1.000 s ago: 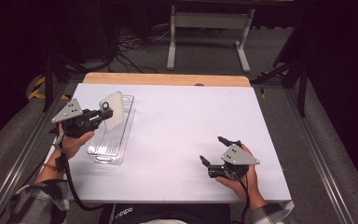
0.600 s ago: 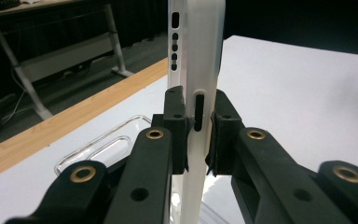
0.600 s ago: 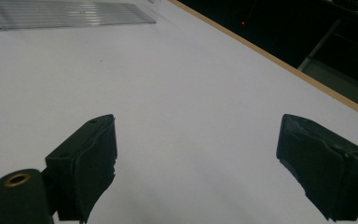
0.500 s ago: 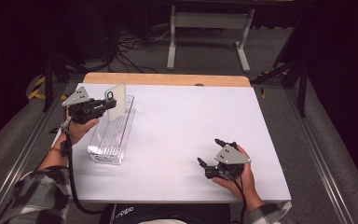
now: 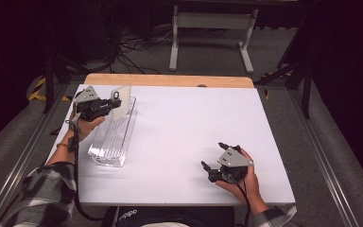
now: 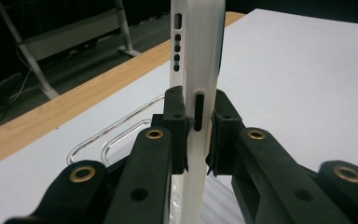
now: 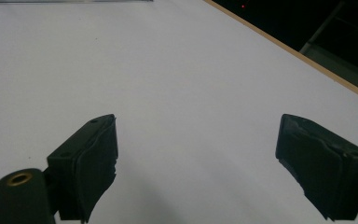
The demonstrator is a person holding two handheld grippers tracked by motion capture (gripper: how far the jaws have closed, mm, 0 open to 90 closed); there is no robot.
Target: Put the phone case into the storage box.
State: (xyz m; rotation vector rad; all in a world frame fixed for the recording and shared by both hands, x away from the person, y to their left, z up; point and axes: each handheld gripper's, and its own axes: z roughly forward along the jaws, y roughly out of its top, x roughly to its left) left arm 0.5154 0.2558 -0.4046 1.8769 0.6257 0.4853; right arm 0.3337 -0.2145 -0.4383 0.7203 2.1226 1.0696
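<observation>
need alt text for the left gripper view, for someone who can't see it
Two black jaws rise from the bottom of the frame, the left gripper clamped on the edge of a translucent white phone case held upright, its button and port cutouts facing the camera. Behind it lie a clear plastic tray on the white table, whose wooden edge runs along the far side.

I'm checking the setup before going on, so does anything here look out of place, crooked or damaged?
Nothing stands out. The left gripper clamps a whitish phone case on edge above the clear tray, which lies flat on the table. The right gripper rests open near the front edge. No spill or damage shows.
</observation>
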